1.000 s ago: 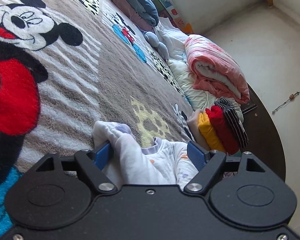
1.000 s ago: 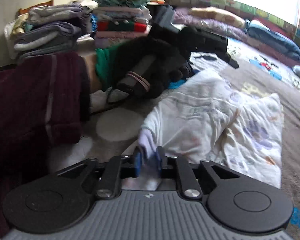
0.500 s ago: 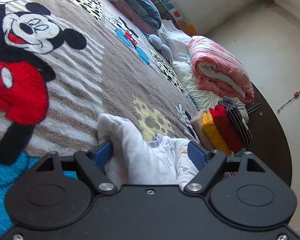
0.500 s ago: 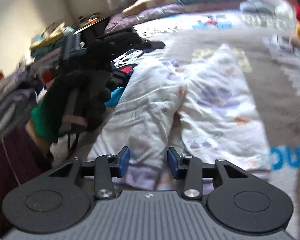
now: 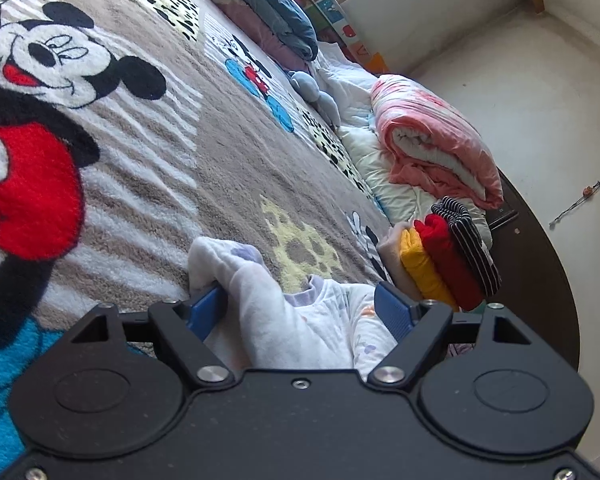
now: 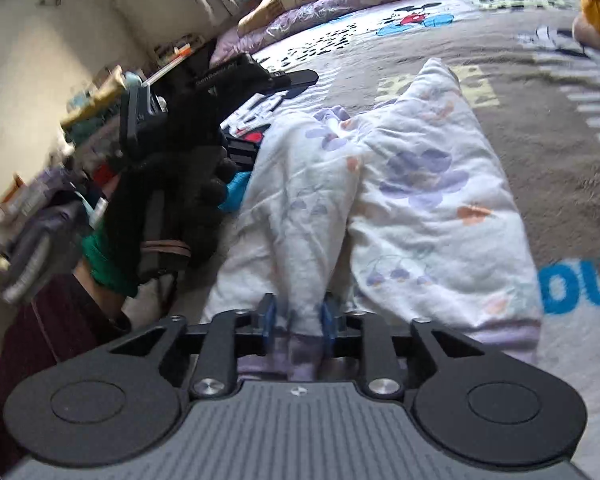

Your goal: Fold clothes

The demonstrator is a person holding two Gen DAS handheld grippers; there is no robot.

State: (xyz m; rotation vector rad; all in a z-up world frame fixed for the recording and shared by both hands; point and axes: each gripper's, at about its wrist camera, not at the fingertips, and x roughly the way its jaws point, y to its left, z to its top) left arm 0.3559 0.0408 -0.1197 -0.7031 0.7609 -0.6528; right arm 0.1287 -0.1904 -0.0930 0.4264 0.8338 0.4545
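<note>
Bed under a cartoon-mouse blanket (image 5: pixel 148 152). Right gripper (image 6: pixel 296 318) fingers clamped on the lilac cuff of the white printed pyjamas (image 6: pixel 400 208), lying flat mid-bed. Left gripper (image 5: pixel 300 308) fingers wide apart, straddling bunched cloth. Folded stack (image 5: pixel 448 256) far right.

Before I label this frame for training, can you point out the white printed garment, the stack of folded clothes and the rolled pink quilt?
white printed garment (image 6: pixel 420 200), right wrist view, its flat middle panel.
stack of folded clothes (image 5: pixel 448 264), left wrist view, the red piece.
rolled pink quilt (image 5: pixel 432 140), left wrist view, its top.
</note>
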